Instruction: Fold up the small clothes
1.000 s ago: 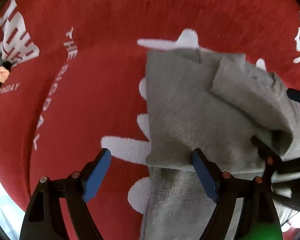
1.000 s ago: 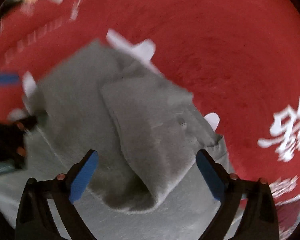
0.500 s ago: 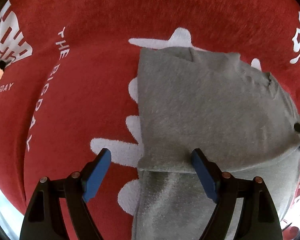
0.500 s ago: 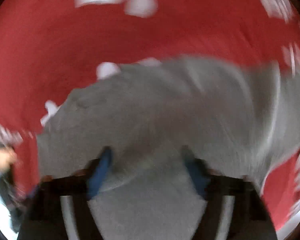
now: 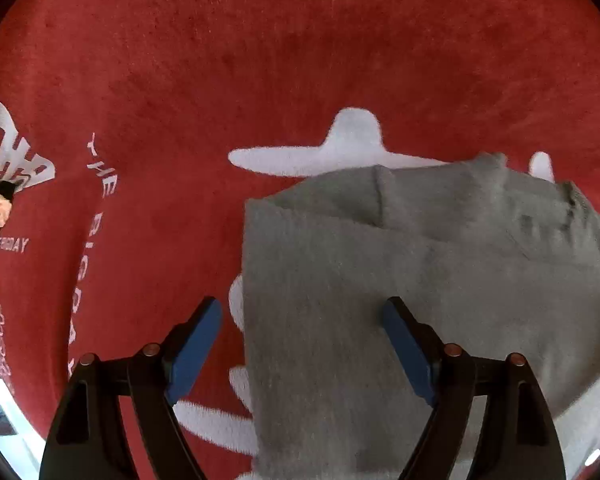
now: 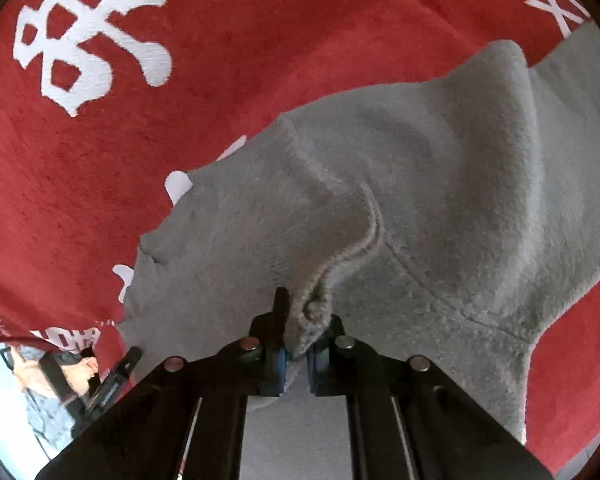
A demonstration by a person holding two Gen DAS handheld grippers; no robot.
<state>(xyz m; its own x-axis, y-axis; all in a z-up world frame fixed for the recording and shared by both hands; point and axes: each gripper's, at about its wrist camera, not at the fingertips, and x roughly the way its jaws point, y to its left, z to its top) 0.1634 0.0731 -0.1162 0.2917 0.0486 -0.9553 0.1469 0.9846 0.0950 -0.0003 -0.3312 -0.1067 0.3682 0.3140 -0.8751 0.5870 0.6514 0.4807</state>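
Grey fleecy knit garment [image 6: 440, 184] lies on red printed carpet [image 6: 220, 60], spreading ahead and right of right gripper [image 6: 298, 344], whose fingers pinch its ribbed hem. Left gripper [image 5: 302, 344] fingers apart, empty; garment's left edge runs between them [image 5: 320, 320].

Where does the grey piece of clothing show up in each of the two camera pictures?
Left wrist view: the grey garment fills the lower right, lying between and beyond the open left gripper.
Right wrist view: it spreads across the centre and right, one bunched edge pinched in the right gripper.
Shared landmark: the red cloth with white print under the garment shows in both views.
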